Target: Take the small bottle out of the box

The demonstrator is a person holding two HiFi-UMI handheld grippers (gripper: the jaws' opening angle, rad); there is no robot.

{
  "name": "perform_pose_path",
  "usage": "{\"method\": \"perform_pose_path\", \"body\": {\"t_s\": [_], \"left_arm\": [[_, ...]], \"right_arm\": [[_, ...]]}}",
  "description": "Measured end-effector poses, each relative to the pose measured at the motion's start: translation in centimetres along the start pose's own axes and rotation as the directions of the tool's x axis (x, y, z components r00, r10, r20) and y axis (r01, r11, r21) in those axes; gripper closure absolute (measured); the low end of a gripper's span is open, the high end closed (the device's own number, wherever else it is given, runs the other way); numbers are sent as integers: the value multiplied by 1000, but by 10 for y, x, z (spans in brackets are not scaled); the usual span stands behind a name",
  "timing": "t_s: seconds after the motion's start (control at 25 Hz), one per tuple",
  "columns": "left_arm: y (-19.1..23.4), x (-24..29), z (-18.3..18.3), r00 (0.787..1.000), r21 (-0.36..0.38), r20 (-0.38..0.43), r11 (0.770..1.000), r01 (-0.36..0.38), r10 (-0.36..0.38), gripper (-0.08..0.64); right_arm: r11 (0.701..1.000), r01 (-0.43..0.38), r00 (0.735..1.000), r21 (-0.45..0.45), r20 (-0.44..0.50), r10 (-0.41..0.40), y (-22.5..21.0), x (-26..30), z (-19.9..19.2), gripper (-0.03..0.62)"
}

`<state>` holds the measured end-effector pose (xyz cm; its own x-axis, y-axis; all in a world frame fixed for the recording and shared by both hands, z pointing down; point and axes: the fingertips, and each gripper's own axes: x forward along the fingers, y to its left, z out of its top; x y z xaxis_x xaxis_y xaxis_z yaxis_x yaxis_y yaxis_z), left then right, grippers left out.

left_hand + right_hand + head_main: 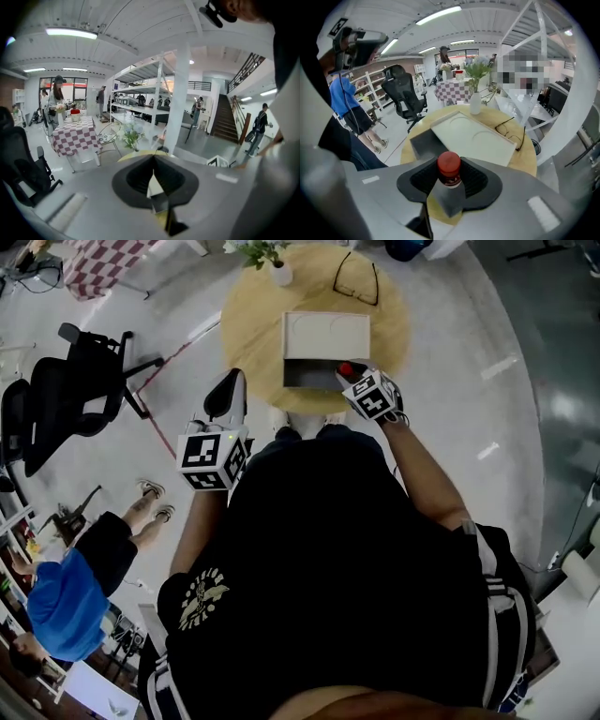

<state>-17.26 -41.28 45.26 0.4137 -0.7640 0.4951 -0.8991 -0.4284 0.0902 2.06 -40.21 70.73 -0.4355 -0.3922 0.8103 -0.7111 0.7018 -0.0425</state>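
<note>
**Head view.** The right forearm reaches forward, and the right gripper [354, 379] tilts steeply down over the near edge of the round table [253, 324]. It sits just beside the open end of the box [326, 338]. The left arm is bent, with the left gripper [231, 385] off the table's near-left rim.

**Left gripper view.** The jaws are pressed together with nothing between them.

**Right gripper view.** The jaws clamp the small bottle [449, 163], which is upright with its red cap on top. It is outside the box, above the table's near edge. The glasses [511, 131] lie beyond the box.
</note>
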Motion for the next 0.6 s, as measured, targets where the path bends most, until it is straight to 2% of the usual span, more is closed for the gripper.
{"method": "perform_pose_path", "body": {"t_s": [0.12, 0.28, 0.4, 0.48, 0.6], "left_arm": [[-2, -2, 0, 999, -1, -2, 999, -35, 35, 560], [-6, -1, 4, 998, -7, 15, 998, -58, 58, 560], [-12, 4, 5, 998, -14, 22, 998, -58, 58, 560], [-18, 9, 9, 998, -14, 31, 999, -51, 51, 560], [-28, 14, 18, 997, -8, 58, 999, -43, 44, 560]], "right_arm": [[999, -7, 1000, -44, 17, 8, 3, 17, -10, 439], [998, -27, 999, -57, 27, 28, 10, 26, -22, 437], [996, -37, 998, -79, 39, 40, 15, 30, -23, 429], [994, -69, 997, -89, 35, 73, 17, 26, -22, 397], [988, -111, 993, -103, 39, 115, 13, 8, -14, 387]]}}
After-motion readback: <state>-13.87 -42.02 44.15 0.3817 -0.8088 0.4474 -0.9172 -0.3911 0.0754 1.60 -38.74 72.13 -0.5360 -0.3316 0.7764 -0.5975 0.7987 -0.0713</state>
